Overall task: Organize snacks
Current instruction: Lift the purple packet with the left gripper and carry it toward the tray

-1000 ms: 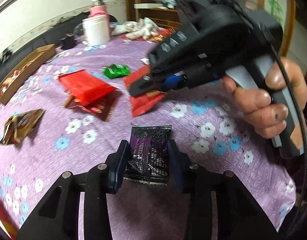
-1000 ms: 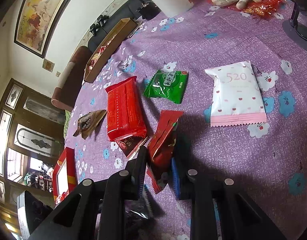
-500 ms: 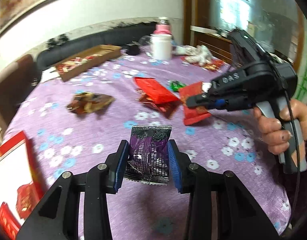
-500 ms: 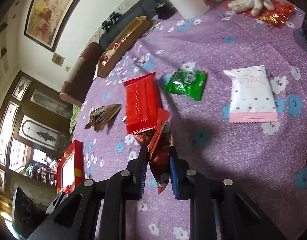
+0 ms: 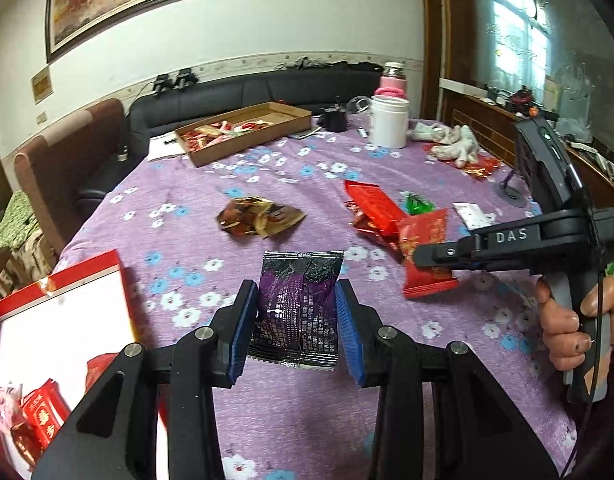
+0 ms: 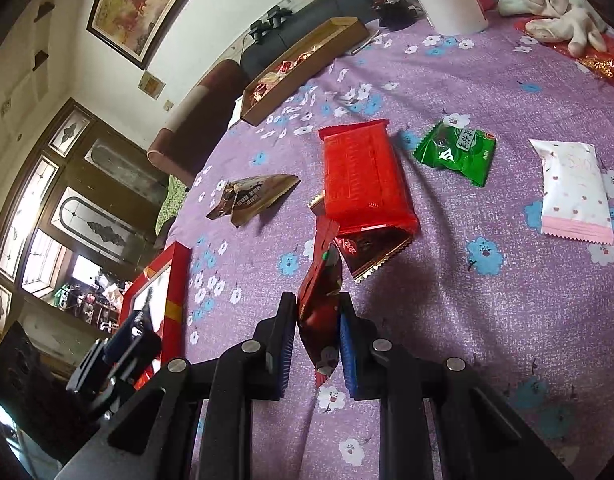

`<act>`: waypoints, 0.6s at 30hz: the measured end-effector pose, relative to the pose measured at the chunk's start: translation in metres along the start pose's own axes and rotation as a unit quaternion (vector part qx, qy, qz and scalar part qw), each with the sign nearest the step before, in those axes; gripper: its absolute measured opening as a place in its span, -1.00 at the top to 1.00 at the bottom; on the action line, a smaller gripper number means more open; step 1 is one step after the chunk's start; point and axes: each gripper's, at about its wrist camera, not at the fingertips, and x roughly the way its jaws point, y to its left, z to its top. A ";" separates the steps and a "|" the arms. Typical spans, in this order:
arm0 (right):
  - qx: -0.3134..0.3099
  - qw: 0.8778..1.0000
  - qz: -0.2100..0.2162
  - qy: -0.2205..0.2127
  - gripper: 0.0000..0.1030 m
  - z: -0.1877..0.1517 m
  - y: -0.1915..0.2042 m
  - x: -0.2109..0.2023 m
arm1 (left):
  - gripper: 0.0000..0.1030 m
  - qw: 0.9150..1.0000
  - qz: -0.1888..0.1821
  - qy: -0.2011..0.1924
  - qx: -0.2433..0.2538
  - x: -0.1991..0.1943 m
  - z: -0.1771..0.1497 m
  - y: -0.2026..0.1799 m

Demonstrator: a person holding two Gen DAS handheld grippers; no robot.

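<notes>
The left gripper (image 5: 297,330) sits at the bottom centre of its view, its blue-padded jaws clamped on a purple foil snack packet (image 5: 298,308) lifted above the purple flowered tablecloth (image 5: 179,216). At the lower left of that frame lies a red box (image 5: 63,276) with a white inside, a few red sweets in its near corner. The right gripper (image 6: 318,338), at the bottom centre of its own view, pinches a red snack packet (image 6: 321,292) edge-on between its jaws. Beyond it on the cloth lie a large red packet (image 6: 363,176) overlapping a dark red gold-edged wrapper (image 6: 367,250), a green packet (image 6: 457,152), a white and pink packet (image 6: 575,192) at right, and a brown packet (image 6: 253,196) at left. A cardboard tray (image 6: 307,64) of sweets lies in the upper centre.
</notes>
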 end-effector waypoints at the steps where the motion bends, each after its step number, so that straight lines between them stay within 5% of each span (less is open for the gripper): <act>1: 0.000 1.000 -0.001 0.000 0.60 0.000 -0.001 0.001 | 0.28 1.000 0.002 0.002 -0.005 0.000 0.000 0.003; 18: -0.026 1.000 -0.005 -0.005 0.60 -0.008 0.010 0.011 | 0.28 0.996 0.058 -0.003 -0.063 -0.013 -0.009 0.054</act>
